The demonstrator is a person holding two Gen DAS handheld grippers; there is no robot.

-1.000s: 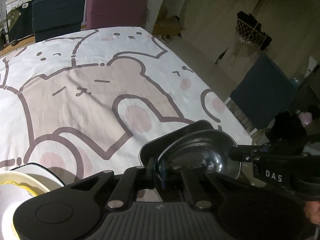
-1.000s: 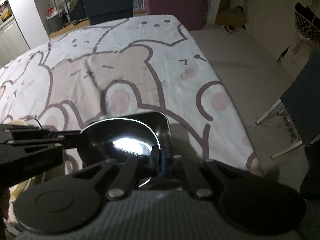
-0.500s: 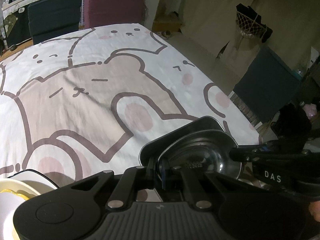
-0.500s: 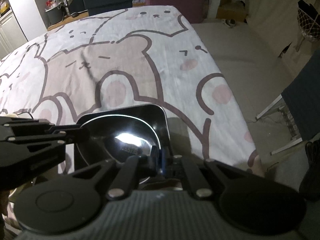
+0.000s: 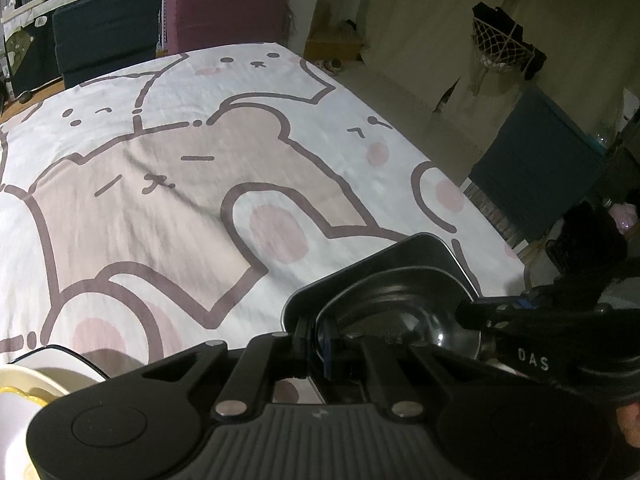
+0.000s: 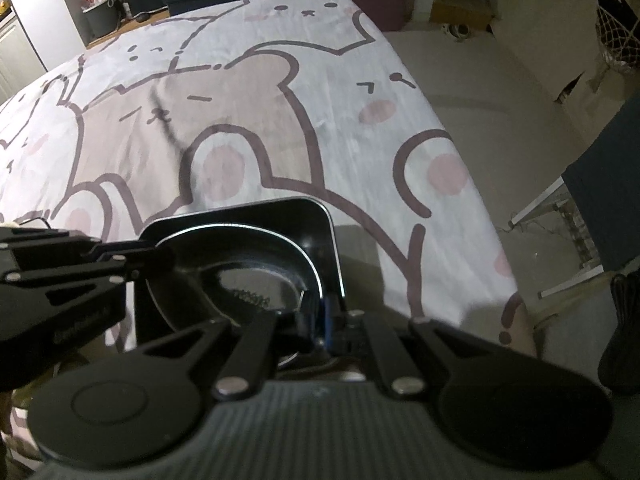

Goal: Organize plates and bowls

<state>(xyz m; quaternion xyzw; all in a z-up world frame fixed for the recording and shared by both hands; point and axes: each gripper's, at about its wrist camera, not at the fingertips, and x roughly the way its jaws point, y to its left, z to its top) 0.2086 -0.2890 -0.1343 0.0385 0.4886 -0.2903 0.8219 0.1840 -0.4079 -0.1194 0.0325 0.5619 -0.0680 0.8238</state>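
Observation:
A shiny steel bowl [image 5: 400, 312] sits in a black square plate [image 5: 420, 252], held above the bear-print tablecloth [image 5: 200, 184] near its right edge. My left gripper [image 5: 320, 344] is shut on the stack's near rim. My right gripper [image 6: 324, 320] is shut on the rim of the same bowl [image 6: 248, 280] and plate [image 6: 308, 216] from the other side. Each gripper shows in the other's view. A white plate with a yellow dish [image 5: 28, 376] lies at the lower left.
A dark blue chair [image 5: 108, 28] and a maroon chair [image 5: 228, 12] stand at the table's far end. Another dark chair [image 5: 544, 160] stands on the floor to the right. A white fridge [image 6: 36, 20] is at the far left.
Both grippers with the bowl and plate have moved a little forward over the cloth. The white and yellow dishes have slid further toward the lower left of the view.

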